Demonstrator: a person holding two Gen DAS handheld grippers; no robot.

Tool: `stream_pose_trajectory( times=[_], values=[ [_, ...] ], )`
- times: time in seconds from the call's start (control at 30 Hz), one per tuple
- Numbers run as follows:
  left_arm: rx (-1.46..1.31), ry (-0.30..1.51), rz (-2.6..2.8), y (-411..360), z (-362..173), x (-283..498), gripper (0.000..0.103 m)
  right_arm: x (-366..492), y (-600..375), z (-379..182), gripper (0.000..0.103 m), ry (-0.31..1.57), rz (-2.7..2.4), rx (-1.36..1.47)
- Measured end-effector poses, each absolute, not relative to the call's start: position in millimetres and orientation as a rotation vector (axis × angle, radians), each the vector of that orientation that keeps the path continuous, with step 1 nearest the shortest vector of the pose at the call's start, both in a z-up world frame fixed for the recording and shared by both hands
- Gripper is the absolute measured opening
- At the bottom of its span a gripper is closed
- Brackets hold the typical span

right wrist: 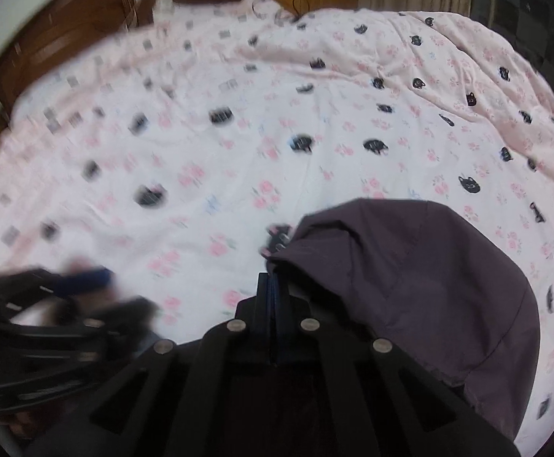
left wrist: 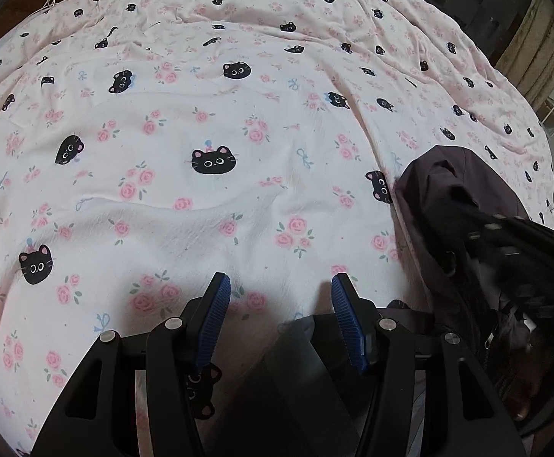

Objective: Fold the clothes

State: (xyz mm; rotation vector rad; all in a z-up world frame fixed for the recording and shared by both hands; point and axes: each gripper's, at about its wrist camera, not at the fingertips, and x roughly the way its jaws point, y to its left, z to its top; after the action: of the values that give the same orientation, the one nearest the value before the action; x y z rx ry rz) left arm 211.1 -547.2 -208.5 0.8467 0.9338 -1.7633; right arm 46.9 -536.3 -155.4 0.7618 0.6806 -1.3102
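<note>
Fingers [right wrist: 273, 293] of the right gripper [right wrist: 273, 285] are pressed together with no visible gap, and an edge of the dark purple garment [right wrist: 410, 285] runs straight into their tips, so they are judged to be pinching that fabric near what looks like a zipper end or small fastener; blur prevents confirming the exact seam. Fingers [left wrist: 216, 316] of the left gripper [left wrist: 280, 285] stand wide apart with blue ribbed pads facing each other, holding nothing, hovering just above the bed cover [left wrist: 201, 198]. The garment lies bunched at the near right side of the bed, partly lifted by the right gripper, with a hood-like rounded panel draped outward; in the left wrist view it appears as a crumpled dark heap [left wrist: 440, 190] beside the right gripper's frame. Handling assessment: the cloth appears thin, smooth and limp, probably a light jacket shell, likely to slide and sag rather than keep a crease, so it should be taken by firm seams, hem or zipper edge rather than by loose mid-panel cloth. A second hold by the free left gripper on an opposite edge appears necessary to spread it flat. Beyond the pink cat-and-rose cover, a wooden headboard [right wrist: 86, 38] and curtains [left wrist: 535, 57] border the bed.
</note>
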Motion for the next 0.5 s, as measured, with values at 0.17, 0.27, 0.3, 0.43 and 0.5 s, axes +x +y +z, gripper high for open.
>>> stream_pose_trajectory(
  times=[0.17,0.27,0.3,0.43,0.5],
  values=[
    [0.83,0.959,-1.755,-549,-209,215,0.05,12,-527,-134,0.002,0.363,-1.125,0.959],
    [0.82,0.964,-1.748,-549,-209,216,0.05,-5,-526,-136,0.002,0.227,-1.028,1.056],
    [0.818,0.965,-1.745,-549,-209,217,0.05,-6,-527,-139,0.002,0.217,-1.014,1.078],
    [0.818,0.961,-1.734,-550,-210,217,0.05,6,-540,-173,0.002,0.301,-0.99,1.175],
    [0.816,0.96,-1.732,-551,-211,217,0.05,20,-545,-191,0.007,0.415,-1.011,1.191]
  ],
)
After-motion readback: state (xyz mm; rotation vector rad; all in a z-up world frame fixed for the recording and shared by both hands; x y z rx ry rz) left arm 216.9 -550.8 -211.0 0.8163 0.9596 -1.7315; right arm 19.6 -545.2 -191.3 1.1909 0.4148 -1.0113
